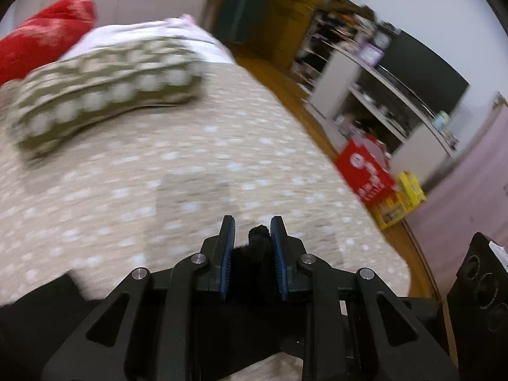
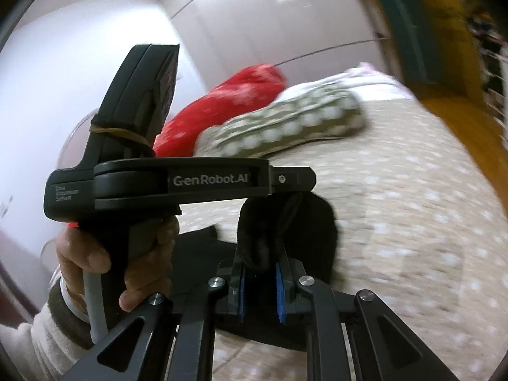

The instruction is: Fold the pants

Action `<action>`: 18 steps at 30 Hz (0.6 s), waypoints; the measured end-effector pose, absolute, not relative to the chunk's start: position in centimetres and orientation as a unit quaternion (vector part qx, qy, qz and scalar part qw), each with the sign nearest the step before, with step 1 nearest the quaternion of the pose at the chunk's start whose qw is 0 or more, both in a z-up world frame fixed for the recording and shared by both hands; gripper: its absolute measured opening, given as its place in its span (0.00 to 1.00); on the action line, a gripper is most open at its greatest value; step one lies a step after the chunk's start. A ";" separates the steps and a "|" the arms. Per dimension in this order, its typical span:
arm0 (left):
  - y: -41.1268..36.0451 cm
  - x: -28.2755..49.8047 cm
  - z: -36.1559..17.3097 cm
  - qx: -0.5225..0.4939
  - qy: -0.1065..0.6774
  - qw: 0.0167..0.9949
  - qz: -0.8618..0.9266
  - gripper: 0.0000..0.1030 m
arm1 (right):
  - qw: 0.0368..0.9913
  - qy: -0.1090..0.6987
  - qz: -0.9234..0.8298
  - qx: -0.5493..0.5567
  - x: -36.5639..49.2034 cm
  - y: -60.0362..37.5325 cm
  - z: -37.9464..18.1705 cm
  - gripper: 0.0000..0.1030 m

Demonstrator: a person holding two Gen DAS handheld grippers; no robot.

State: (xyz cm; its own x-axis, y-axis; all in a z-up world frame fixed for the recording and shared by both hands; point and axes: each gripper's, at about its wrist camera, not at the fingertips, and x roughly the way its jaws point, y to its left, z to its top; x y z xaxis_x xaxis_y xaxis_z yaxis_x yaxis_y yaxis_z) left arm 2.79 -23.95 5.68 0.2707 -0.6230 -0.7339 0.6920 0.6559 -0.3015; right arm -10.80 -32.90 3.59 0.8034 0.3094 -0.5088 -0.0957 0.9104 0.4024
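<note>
The black pants [image 1: 254, 254] are pinched between the blue pads of my left gripper [image 1: 252, 227], which is shut on a bunched fold and holds it above the bed. More black cloth [image 1: 35, 311] hangs at the lower left. My right gripper [image 2: 260, 263] is shut on another bunch of the black pants [image 2: 285, 228], lifted over the bed. The left gripper's body [image 2: 177, 184] and the hand holding it show just left of and above the right gripper in the right wrist view.
A beige dotted bedspread [image 1: 190, 165] covers the bed. An olive patterned pillow [image 1: 104, 92] and a red pillow [image 1: 41, 35] lie at its far end. Red and yellow boxes [image 1: 368, 171] and white shelves [image 1: 381, 95] stand on the floor to the right.
</note>
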 end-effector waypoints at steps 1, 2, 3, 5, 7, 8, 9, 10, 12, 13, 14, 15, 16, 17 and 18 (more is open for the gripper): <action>-22.2 3.4 5.3 0.035 0.443 0.803 -0.397 0.21 | 0.930 0.301 0.121 0.172 -9.8 -31.0 3.3 0.13; -20.3 4.0 4.7 0.032 0.448 0.810 -0.377 0.21 | 0.927 0.307 0.131 0.169 -9.1 -29.7 2.8 0.13; -18.4 4.5 3.8 0.030 0.455 0.817 -0.353 0.21 | 0.921 0.318 0.148 0.172 -8.0 -28.1 1.8 0.13; -15.9 5.6 2.2 0.028 0.469 0.825 -0.313 0.21 | 0.906 0.342 0.170 0.181 -6.2 -25.6 -0.4 0.15; -13.4 6.3 0.5 0.022 0.488 0.828 -0.275 0.21 | 0.879 0.396 0.185 0.191 -3.8 -23.0 -3.6 0.21; -12.6 6.4 0.0 0.024 0.491 0.830 -0.262 0.21 | 0.866 0.417 0.195 0.195 -3.3 -22.2 -4.4 0.25; -11.8 6.2 -0.4 0.024 0.491 0.834 -0.251 0.21 | 0.868 0.409 0.205 0.195 -3.6 -21.9 -4.0 0.28; -11.3 6.0 -0.4 0.021 0.489 0.836 -0.249 0.21 | 0.870 0.399 0.216 0.195 -3.9 -22.1 -3.4 0.29; -10.2 5.4 -0.2 0.008 0.487 0.837 -0.249 0.21 | 0.871 0.372 0.246 0.205 -5.2 -23.3 -1.1 0.30; -10.0 5.1 -0.1 0.005 0.484 0.839 -0.249 0.21 | 0.881 0.350 0.239 0.208 -6.3 -24.8 0.4 0.31; -9.7 4.6 0.1 0.003 0.479 0.842 -0.248 0.21 | 0.892 0.337 0.221 0.206 -7.0 -26.0 1.2 0.31; -9.6 4.3 0.3 0.002 0.477 0.844 -0.246 0.21 | 0.906 0.327 0.183 0.196 -7.7 -27.4 2.0 0.31; -9.5 3.8 0.5 -0.002 0.476 0.845 -0.244 0.22 | 0.917 0.323 0.149 0.182 -7.9 -28.5 2.3 0.31; -9.4 3.6 0.5 -0.008 0.476 0.844 -0.246 0.23 | 0.924 0.324 0.119 0.163 -7.9 -29.4 2.3 0.31; -9.3 3.0 0.4 -0.016 0.479 0.842 -0.249 0.26 | 0.926 0.331 0.103 0.149 -7.9 -29.6 2.0 0.31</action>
